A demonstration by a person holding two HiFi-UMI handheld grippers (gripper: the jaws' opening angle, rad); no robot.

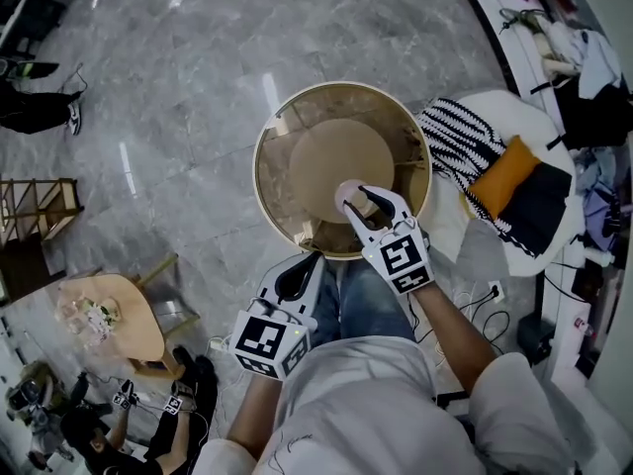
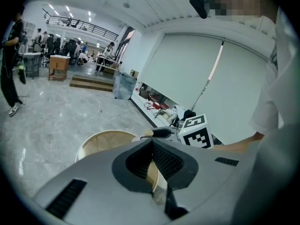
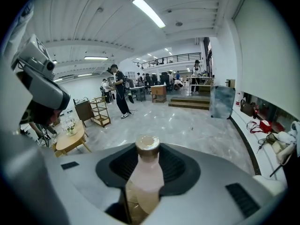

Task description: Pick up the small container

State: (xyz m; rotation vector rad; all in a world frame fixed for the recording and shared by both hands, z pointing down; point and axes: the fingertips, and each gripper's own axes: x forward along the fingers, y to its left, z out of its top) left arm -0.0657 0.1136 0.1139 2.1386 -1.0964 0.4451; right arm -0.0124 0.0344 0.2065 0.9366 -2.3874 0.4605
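Note:
The small container [image 1: 349, 192] is a pale pink bottle with a tan cap. My right gripper [image 1: 362, 200] is shut on it and holds it above the near part of the round glass-topped table [image 1: 280, 132]. In the right gripper view the container [image 3: 143, 175] stands upright between the jaws, cap [image 3: 147, 144] on top. My left gripper [image 1: 305, 268] hangs lower, off the table's near edge over the person's lap. Its jaws are shut with nothing between them [image 2: 152, 146]. The left gripper view also catches the table [image 2: 101, 139] and the right gripper's marker cube [image 2: 197, 130].
A white seat piled with striped, orange and dark clothes [image 1: 509, 181] stands right of the table. A small wooden side table [image 1: 119, 315] and a wooden shelf [image 1: 40, 206] are at the left. Cables and gear lie along the right wall [image 1: 584, 295]. The floor is grey marble.

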